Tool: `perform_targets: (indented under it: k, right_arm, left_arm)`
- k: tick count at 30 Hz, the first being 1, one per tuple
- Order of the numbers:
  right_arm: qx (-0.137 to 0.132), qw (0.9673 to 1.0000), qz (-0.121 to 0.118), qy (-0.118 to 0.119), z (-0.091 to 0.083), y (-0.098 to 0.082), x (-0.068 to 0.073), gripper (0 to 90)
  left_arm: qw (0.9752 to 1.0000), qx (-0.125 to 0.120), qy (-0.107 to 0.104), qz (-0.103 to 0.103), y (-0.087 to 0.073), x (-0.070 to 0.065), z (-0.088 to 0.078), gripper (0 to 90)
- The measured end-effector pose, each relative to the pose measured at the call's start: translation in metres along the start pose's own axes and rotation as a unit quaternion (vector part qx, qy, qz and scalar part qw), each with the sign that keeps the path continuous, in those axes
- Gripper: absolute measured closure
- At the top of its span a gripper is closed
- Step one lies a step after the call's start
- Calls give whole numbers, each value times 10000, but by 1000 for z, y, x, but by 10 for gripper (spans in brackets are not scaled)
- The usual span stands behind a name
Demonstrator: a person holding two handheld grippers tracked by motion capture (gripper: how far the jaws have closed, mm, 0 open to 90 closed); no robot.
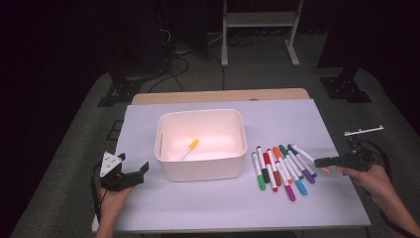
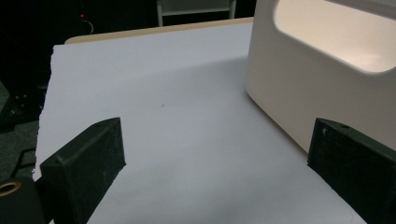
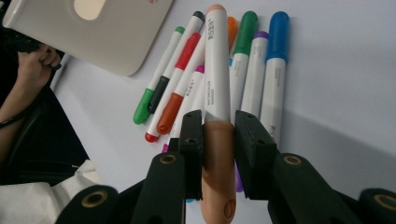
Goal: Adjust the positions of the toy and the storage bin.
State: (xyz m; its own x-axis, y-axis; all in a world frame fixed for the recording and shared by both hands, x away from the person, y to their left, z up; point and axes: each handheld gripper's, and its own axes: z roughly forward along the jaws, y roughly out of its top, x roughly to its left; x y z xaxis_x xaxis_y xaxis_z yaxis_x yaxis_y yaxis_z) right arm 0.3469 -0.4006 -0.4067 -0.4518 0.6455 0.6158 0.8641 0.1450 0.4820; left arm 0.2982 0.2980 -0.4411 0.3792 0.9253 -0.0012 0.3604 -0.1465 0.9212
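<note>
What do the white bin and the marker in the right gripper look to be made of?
The white bin looks like moulded plastic with a matte finish: one-piece walls, rounded corners, a cut-out handle, and light glowing softly inside. The marker clamped in the right gripper seems to be smooth, slightly glossy plastic: a white printed barrel with a peach cap that catches a faint sheen.

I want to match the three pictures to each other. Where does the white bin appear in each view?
High view: the white bin stands at the centre of the picture, with its open top facing up.
Left gripper view: upper right, showing its side wall from close by.
Right gripper view: top left corner, above the row of markers.
Shared landmark: the pale table cover, on which the bin stands in all three views.
</note>
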Motion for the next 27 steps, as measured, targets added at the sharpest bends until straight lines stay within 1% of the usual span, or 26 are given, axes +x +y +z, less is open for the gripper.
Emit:
perform_targets:
  k: [8,9,11,12,13,14,15,16,17,18,19,21,22,24,26,27]
  right_arm:
    - [16,9998,25,174,3,2,2,726]
    - [47,9999,35,153,4,2,3,726]
    - [61,9998,62,185,6,1,1,726]
    - [73,9998,58,148,7,1,1,726]
    - [123,9999,25,4,8,0,1,725]
    - [204,9996,-94,-182,10,0,2,725]
    - [216,9995,-112,-186,12,-1,3,725]
    - [272,9989,-203,-315,15,-2,5,725]
    - [400,9969,-352,-578,18,-3,8,725]
    - [438,9962,-414,-633,21,-4,9,725]
    - [445,9961,-428,-628,23,-5,9,725]
    - [549,9934,-540,-844,28,-6,10,725]
    - [541,9936,-541,-827,30,-7,9,725]
    - [607,9914,-620,-982,34,-9,9,725]
    - [588,9917,-642,-947,37,-10,9,720]
    - [594,9910,-676,-992,37,-10,9,719]
  left_arm:
    - [10000,-16,7,4,0,0,0,26]
    - [10000,-19,6,1,0,0,0,26]
    - [10000,-20,7,6,0,0,0,26]
    - [10000,-20,7,6,0,0,0,26]
    - [10000,-24,6,6,0,0,0,27]
    - [10000,-27,7,11,0,0,0,27]
    - [10000,-27,9,14,0,0,0,26]
    - [10000,-28,6,10,0,0,0,27]
    - [10000,-27,4,5,0,0,0,27]
    - [10000,-21,0,9,0,0,0,26]
    - [10000,-14,-3,14,0,0,0,26]
    - [10000,-9,1,18,0,-1,0,26]
    - [10000,-13,1,16,0,0,0,27]
    - [10000,-23,3,0,0,0,0,26]
    - [10000,-10,2,-5,0,0,0,27]
    - [10000,-6,-2,-1,0,0,0,27]
